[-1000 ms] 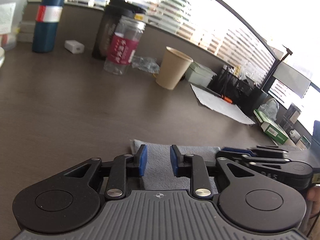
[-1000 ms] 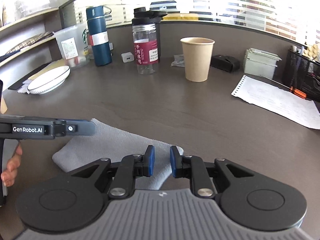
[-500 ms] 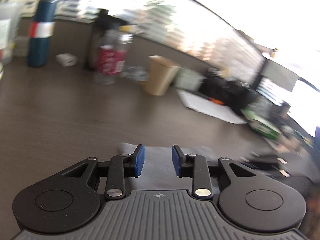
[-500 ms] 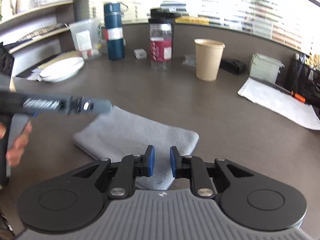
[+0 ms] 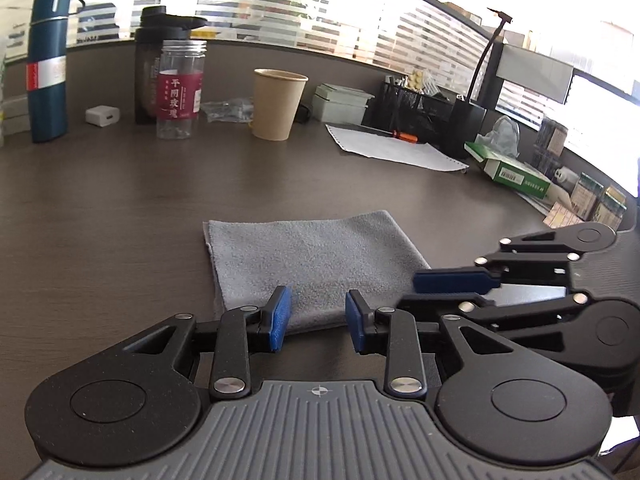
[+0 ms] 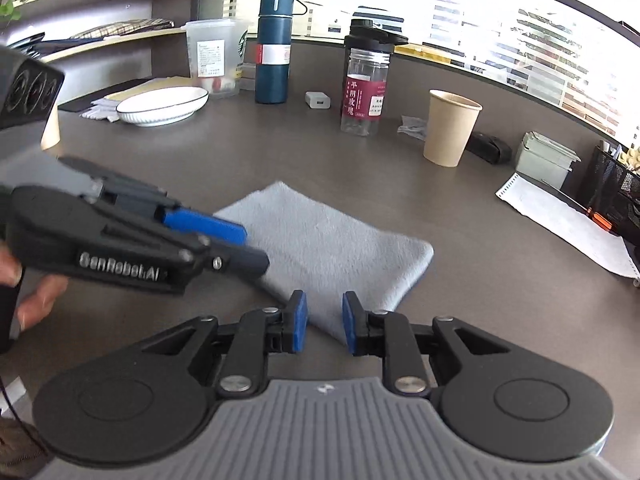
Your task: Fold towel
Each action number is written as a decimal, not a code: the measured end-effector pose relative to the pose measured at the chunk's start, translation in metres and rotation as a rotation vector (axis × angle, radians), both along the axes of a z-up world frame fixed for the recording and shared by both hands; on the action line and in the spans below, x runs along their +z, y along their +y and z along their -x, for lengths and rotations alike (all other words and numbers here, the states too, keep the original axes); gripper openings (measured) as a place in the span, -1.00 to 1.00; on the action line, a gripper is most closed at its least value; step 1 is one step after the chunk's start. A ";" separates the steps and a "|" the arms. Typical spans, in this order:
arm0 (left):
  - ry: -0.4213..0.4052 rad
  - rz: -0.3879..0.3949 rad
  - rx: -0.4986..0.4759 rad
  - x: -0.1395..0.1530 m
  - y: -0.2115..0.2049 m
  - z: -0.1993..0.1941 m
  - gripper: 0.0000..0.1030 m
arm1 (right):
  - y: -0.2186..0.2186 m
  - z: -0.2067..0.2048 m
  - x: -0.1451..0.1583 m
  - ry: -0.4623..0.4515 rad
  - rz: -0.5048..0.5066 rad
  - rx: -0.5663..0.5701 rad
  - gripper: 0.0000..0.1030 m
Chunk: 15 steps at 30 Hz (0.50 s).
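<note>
A grey towel [image 5: 312, 256] lies folded flat on the dark desk [image 5: 120, 208]; it also shows in the right wrist view [image 6: 332, 248]. My left gripper [image 5: 316, 316] is open and empty, raised over the towel's near edge. My right gripper [image 6: 324, 320] is open and empty, above the towel's near corner. The right gripper also shows at the right of the left wrist view [image 5: 456, 284], beside the towel. The left gripper also shows at the left of the right wrist view [image 6: 224, 240], over the towel's left edge.
At the back of the desk stand a blue flask [image 5: 46, 72], a clear jar with a red label [image 5: 180, 88], a paper cup [image 5: 276, 104], a white paper sheet [image 5: 392, 148] and a green box [image 5: 512, 168]. A white plate [image 6: 162, 106] sits far left.
Both grippers have lifted and pulled back from the towel, so more of it shows. The towel lies flat and released. The left gripper's jaws have opened slightly wider.
</note>
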<state>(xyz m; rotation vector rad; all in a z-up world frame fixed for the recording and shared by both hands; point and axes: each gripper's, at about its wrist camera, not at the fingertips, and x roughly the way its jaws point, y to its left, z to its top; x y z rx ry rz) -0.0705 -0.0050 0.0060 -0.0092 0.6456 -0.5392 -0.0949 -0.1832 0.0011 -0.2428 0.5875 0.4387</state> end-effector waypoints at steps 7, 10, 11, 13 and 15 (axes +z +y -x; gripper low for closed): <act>-0.007 0.018 0.010 0.006 0.006 0.005 -0.16 | -0.009 0.013 0.006 -0.022 -0.016 -0.007 -0.52; -0.030 0.049 0.037 0.012 0.013 0.007 -0.14 | -0.015 0.008 0.014 -0.040 -0.062 -0.030 -0.52; -0.033 0.060 0.048 0.013 0.015 0.006 -0.13 | -0.017 0.004 0.015 -0.043 -0.077 -0.049 -0.52; -0.018 0.086 0.063 0.012 0.018 0.002 -0.13 | -0.021 -0.008 0.016 -0.040 -0.100 -0.106 -0.52; 0.018 0.089 0.072 0.004 0.019 -0.004 -0.13 | -0.024 -0.018 0.014 -0.025 -0.131 -0.140 -0.52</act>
